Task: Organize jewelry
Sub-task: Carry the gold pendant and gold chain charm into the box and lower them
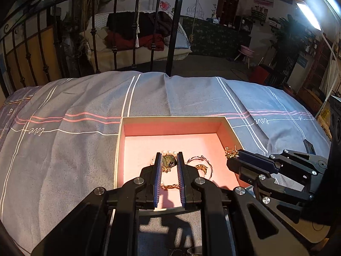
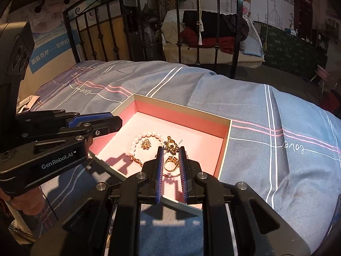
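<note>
A pink-lined open box (image 1: 172, 125) lies on the bed and also shows in the right wrist view (image 2: 183, 115). Inside lie a pearl bracelet (image 2: 136, 141), a small gold brooch (image 2: 146, 144), a gold ring (image 2: 170, 163) and a gold flowered piece (image 2: 171, 145). My left gripper (image 1: 169, 157) is partly open and empty, hovering over a dark green-and-gold piece (image 1: 169, 162) with a thin silver bangle (image 1: 200, 164) beside it. My right gripper (image 2: 172, 151) is partly open and empty just above the ring and flowered piece. In the left wrist view the right gripper (image 1: 233, 157) sits at the box's right wall beside the gold flowered piece (image 1: 231, 152).
The box rests on a grey-blue checked bedspread (image 1: 74, 145) with pink stripes. A black iron bed frame (image 1: 115, 32) stands behind. A dark object (image 1: 309, 146) lies on the spread at the right. A watch-like item (image 1: 177, 252) shows under the left gripper.
</note>
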Demonstrator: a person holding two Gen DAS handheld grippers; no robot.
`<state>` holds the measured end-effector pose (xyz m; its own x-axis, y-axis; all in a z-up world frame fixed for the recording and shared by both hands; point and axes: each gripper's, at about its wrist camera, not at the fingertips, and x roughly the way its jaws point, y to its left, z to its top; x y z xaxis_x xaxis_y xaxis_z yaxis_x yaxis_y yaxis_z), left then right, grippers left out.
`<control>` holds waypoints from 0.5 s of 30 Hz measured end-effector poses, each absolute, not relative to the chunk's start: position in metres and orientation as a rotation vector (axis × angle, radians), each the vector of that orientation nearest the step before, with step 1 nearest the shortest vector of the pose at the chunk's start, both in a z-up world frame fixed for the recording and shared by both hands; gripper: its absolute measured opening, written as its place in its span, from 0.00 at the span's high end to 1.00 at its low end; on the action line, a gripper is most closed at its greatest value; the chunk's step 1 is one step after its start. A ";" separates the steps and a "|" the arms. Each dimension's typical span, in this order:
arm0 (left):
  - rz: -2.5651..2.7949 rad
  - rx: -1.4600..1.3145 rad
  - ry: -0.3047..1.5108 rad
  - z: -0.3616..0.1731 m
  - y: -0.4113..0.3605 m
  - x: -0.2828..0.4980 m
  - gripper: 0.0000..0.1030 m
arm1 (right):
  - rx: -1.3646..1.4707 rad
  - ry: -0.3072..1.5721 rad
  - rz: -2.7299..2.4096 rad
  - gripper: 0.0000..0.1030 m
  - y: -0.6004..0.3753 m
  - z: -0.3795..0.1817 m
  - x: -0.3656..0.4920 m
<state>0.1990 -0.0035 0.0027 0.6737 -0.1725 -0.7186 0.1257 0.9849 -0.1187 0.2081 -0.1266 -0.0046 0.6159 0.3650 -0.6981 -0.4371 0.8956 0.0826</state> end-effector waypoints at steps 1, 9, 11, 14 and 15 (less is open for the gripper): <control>-0.167 -0.071 0.827 0.002 -0.003 0.204 0.87 | -0.096 0.790 0.456 0.85 -0.127 -0.006 0.212; -0.142 -0.073 0.956 -0.020 -0.007 0.237 0.87 | -0.113 0.890 0.435 0.85 -0.120 -0.025 0.235; -0.134 -0.072 0.980 -0.027 -0.006 0.241 0.87 | -0.123 0.907 0.436 0.85 -0.117 -0.031 0.238; -0.131 -0.073 1.008 -0.035 -0.004 0.245 0.87 | -0.136 0.931 0.440 0.85 -0.113 -0.039 0.240; -0.129 -0.067 1.016 -0.038 -0.005 0.246 0.87 | -0.140 0.937 0.439 0.85 -0.112 -0.041 0.241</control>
<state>0.2464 -0.0050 -0.0377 0.5203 -0.1390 -0.8426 0.0765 0.9903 -0.1161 0.2414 -0.1125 -0.0412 0.5111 0.3040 -0.8040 -0.4234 0.9030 0.0723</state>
